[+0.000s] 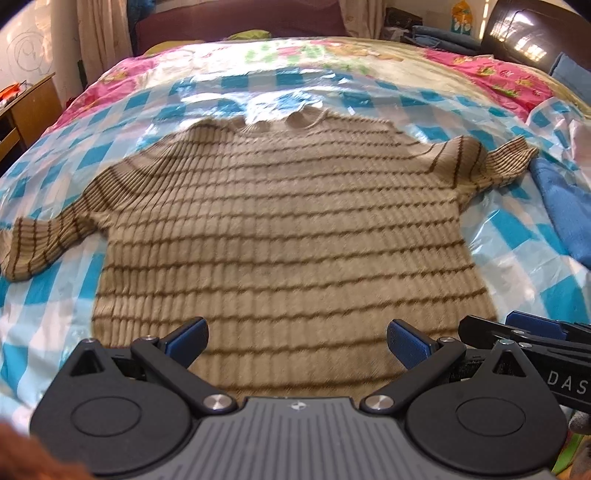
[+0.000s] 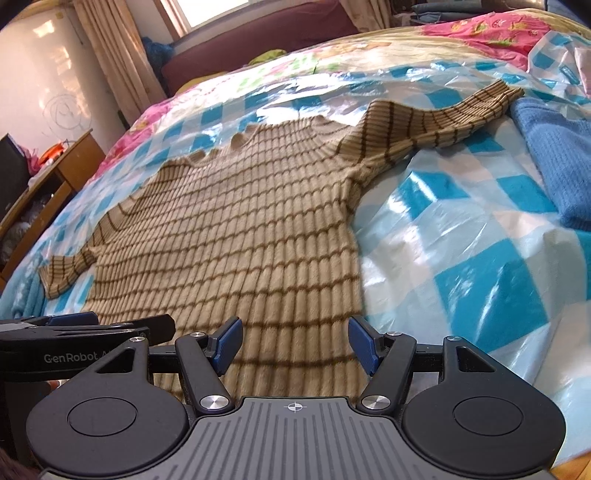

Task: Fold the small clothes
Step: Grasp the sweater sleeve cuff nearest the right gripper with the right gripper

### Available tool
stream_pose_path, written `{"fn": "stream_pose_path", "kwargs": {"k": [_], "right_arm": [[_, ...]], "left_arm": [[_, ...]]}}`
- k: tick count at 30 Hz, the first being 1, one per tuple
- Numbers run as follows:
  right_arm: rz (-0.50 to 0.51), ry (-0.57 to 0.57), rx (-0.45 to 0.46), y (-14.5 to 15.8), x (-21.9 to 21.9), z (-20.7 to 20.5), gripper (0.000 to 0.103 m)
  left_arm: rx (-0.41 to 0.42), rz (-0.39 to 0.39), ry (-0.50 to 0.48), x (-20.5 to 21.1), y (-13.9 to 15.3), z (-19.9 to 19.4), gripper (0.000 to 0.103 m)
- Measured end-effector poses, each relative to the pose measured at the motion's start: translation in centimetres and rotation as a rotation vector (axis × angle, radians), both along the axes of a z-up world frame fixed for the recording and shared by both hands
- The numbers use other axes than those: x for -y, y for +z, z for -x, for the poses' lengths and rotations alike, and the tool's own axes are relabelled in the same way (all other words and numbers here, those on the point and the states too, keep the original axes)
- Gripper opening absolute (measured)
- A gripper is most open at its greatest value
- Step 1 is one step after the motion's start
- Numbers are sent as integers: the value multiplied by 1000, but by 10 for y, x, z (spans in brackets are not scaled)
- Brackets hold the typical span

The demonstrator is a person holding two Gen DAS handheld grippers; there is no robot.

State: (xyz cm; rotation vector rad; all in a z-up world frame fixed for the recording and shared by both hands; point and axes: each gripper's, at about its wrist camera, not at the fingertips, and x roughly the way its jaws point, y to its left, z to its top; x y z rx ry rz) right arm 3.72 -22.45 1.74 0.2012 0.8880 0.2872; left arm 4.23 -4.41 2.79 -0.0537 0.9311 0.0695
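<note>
A tan ribbed sweater with thin dark stripes lies spread flat on the bed, collar away from me, both short sleeves out to the sides. It also shows in the right wrist view. My left gripper is open and empty, just above the sweater's bottom hem near its middle. My right gripper is open and empty over the hem's right corner. The right gripper shows at the edge of the left wrist view, and the left gripper at the edge of the right wrist view.
A shiny blue-and-white checked plastic sheet covers the bed over a pink floral quilt. A folded blue knit garment lies right of the sweater's right sleeve. A wooden desk stands at the left. A dark headboard is beyond.
</note>
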Motion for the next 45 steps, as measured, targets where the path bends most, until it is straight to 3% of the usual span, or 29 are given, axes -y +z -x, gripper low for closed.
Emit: {"fn": "stream_pose_path", "kwargs": {"k": [8,15,28,33,35,38,45], "right_arm": [[-15,-99,56,18,41,-38,64],[-32,-257,94,28,102,-102,64],[-249,-517,51,-14,186,-223,58],[-309,-600,29,-29,202,-244,39],[-342,-622,22,-34,209,-248,24],[-412,-651,19,-35,218,-243,10],[-429,-581,167,20,199,-212,9]], "left_arm": [[47,19,-71,28,14,-30,103],[74,71,-104,50,15,-65,103],[100,104,-109,74,-2,-121,103],[73,127,-111,75,-11,-125,103],[66,131,-109,74,-13,-124,103],[66,140,-98,69,-14,-121,103],[111,176,-60,48,-2,-111,103]]}}
